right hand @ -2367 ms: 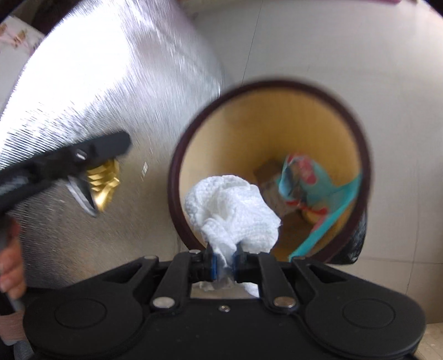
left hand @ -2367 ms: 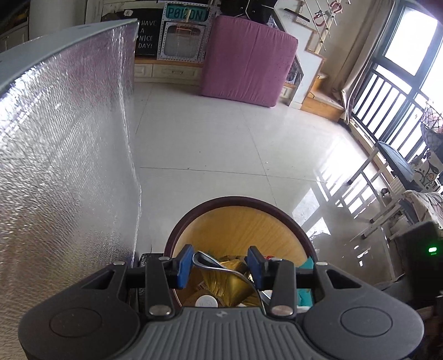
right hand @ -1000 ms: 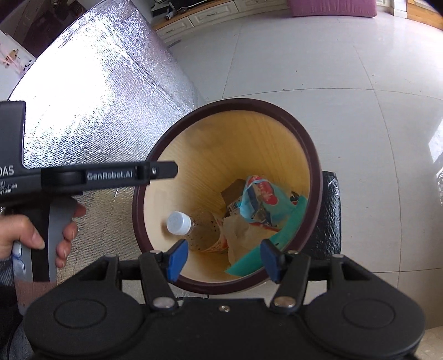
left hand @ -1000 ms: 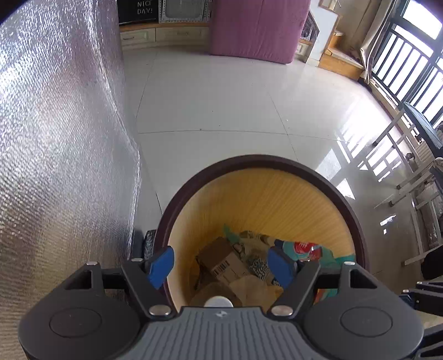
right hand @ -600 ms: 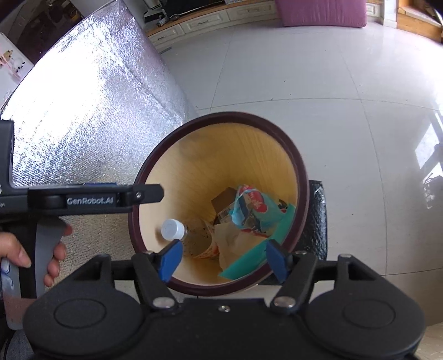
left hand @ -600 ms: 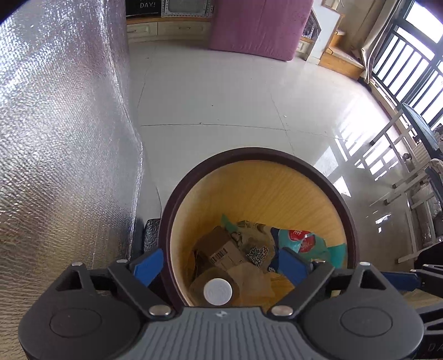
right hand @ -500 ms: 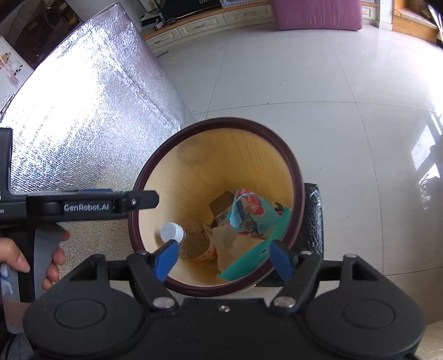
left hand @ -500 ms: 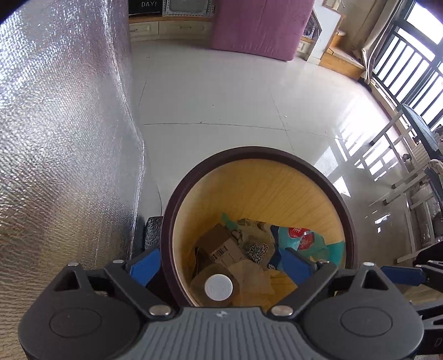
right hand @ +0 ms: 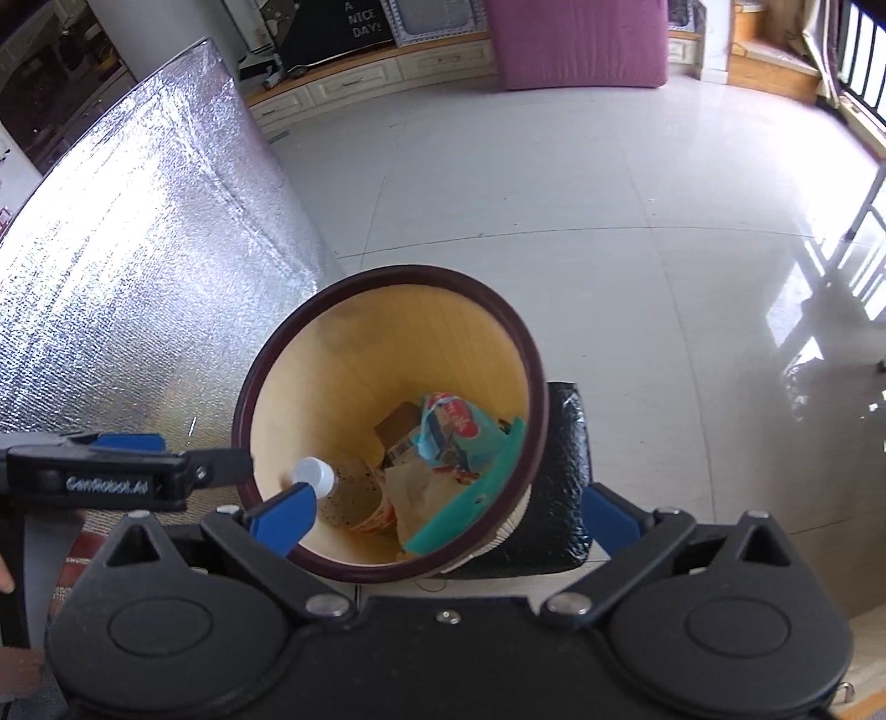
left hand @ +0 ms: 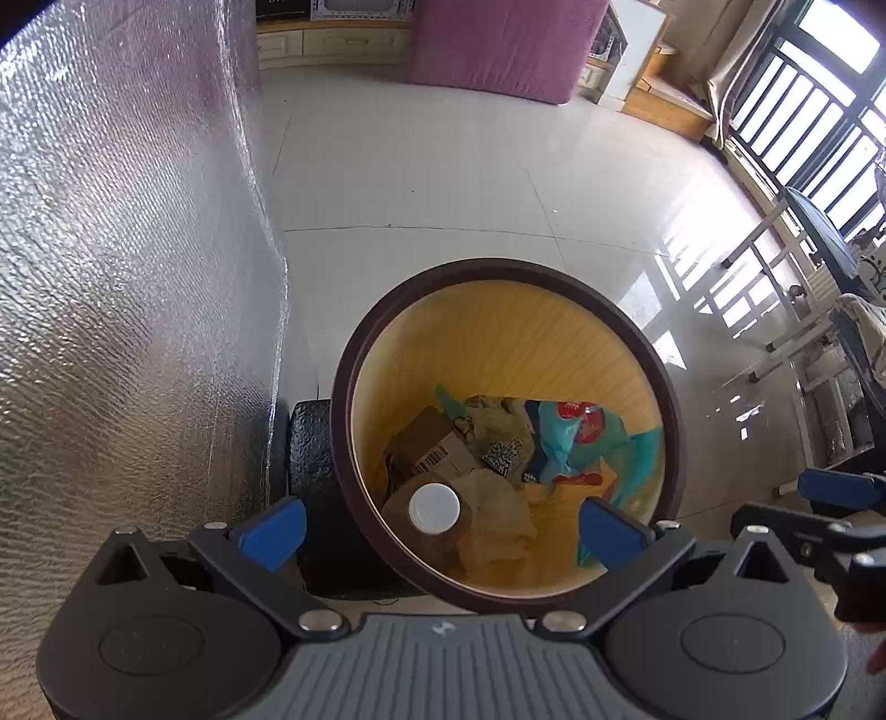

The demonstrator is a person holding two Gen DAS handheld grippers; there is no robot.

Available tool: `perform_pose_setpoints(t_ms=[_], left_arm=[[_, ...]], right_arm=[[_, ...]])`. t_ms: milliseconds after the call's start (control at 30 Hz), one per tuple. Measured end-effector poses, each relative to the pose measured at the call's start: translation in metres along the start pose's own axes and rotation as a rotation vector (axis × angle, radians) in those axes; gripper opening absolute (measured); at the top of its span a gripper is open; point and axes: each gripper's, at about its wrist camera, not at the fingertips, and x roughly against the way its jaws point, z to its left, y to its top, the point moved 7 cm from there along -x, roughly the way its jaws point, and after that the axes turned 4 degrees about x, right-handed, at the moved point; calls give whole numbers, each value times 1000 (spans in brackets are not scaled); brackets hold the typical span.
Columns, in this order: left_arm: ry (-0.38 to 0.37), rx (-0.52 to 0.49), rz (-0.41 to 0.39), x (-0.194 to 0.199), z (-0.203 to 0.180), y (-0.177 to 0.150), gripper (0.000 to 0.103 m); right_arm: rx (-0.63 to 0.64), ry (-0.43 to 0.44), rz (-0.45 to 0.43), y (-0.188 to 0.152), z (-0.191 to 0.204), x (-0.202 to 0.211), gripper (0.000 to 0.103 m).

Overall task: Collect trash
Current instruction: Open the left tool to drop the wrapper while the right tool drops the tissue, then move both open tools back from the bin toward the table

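A round bin with a dark brown rim (left hand: 498, 271) and a yellow wooden inside stands on the floor below both grippers; it also shows in the right wrist view (right hand: 387, 277). In it lie a white-capped bottle (left hand: 434, 507), a brown carton (left hand: 437, 448), a teal snack bag (left hand: 576, 437) and crumpled paper. My left gripper (left hand: 440, 534) is open and empty above the bin's near rim. My right gripper (right hand: 443, 518) is open and empty above the bin. The left gripper shows at the left of the right wrist view (right hand: 127, 476).
A table covered in silver foil (left hand: 122, 249) stands left of the bin. A black padded object (right hand: 559, 487) sits under the bin. A purple mattress (left hand: 498, 44) leans at the far wall. A drying rack (left hand: 803, 343) stands right.
Both grippers dropped their loads into the bin, a gold wrapper from the left and a white tissue from the right. Both opened wide and have risen away from the bin.
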Motion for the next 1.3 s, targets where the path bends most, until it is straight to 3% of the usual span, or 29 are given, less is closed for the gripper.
perform_pose_setpoints(t_ms=[700,1300], left_arm=[[-7,-31,-90,77,-11,-14,103],[-59,-89,-302,192,-13,-28,103]], right_arm=[[-17,-75,-113,-18,13,76,103],[9,-119,-304,-22,39,176,103]])
